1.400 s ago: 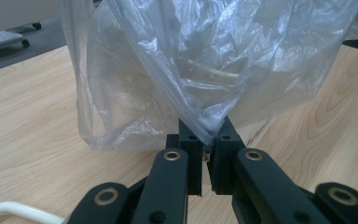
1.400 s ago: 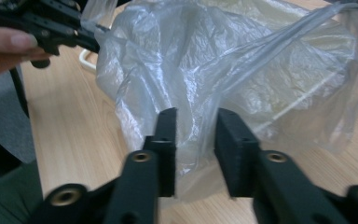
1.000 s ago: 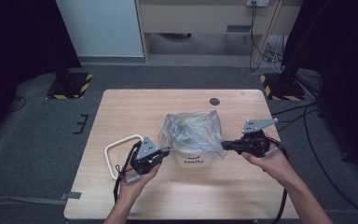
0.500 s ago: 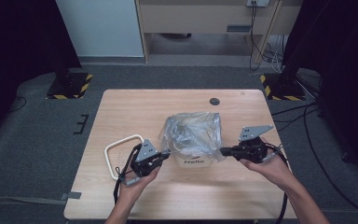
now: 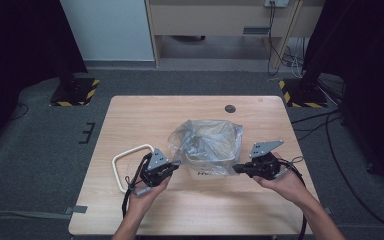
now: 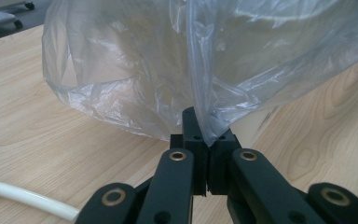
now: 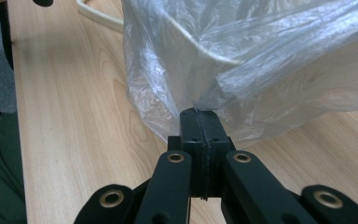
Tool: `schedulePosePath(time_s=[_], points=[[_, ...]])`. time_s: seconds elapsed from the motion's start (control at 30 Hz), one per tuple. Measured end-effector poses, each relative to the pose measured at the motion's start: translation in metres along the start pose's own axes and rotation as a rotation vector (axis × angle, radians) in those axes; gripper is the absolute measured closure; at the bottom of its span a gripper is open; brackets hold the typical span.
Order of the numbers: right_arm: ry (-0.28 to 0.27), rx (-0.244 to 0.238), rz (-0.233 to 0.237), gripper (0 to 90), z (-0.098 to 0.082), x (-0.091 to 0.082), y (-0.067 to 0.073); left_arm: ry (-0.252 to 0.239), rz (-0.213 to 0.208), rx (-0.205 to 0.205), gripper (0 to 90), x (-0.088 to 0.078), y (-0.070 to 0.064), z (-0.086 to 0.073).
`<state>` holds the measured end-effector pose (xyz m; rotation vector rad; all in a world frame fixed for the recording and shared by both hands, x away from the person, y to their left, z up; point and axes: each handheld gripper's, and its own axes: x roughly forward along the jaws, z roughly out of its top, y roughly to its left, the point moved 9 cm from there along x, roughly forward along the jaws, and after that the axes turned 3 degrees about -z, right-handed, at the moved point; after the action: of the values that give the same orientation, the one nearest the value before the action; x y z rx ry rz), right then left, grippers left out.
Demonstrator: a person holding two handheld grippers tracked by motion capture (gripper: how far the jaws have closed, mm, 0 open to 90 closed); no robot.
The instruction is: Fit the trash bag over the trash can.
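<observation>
A clear plastic bag point(image 5: 207, 142) drapes over a pale bin point(image 5: 215, 167) with dark lettering, at the middle of the wooden table point(image 5: 130, 120). My left gripper point(image 5: 175, 165) is at the bag's left side, shut on a fold of the film; in the left gripper view the plastic bag point(image 6: 214, 60) runs down into the closed jaws of that gripper point(image 6: 204, 136). My right gripper point(image 5: 236, 168) is at the bag's right side, low by the table, shut on the film; in the right gripper view the plastic bag point(image 7: 261, 56) is pinched at its tips point(image 7: 200, 114).
A white loop-shaped frame point(image 5: 125, 157) lies flat on the table just left of my left hand, and its white bar point(image 6: 23, 198) shows near the jaws. A small dark disc point(image 5: 230, 108) sits near the table's far edge. Cables trail on the floor at right.
My right gripper has sunk toward the table with the bag's edge, drawing the film lower over the bin. The left gripper has stayed in place.
</observation>
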<state>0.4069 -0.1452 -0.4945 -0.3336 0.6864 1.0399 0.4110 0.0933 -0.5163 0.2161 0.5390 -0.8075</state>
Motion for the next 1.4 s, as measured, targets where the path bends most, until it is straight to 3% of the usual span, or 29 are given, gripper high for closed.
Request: schedulePosePath(time_s=[0.37,0.87,1.4], points=[[0.02,0.001,-0.024,90.0,-0.013,0.008,-0.005,0.022,0.006,-0.007,88.8,0.01,0.002,-0.008],[0.048,0.015,-0.046,90.0,-0.025,0.022,-0.009,0.061,0.037,0.032,87.7,0.014,0.004,-0.012],[0.078,0.019,-0.072,90.0,-0.031,0.033,-0.014,0.124,0.026,0.037,86.9,0.028,0.006,-0.022]])
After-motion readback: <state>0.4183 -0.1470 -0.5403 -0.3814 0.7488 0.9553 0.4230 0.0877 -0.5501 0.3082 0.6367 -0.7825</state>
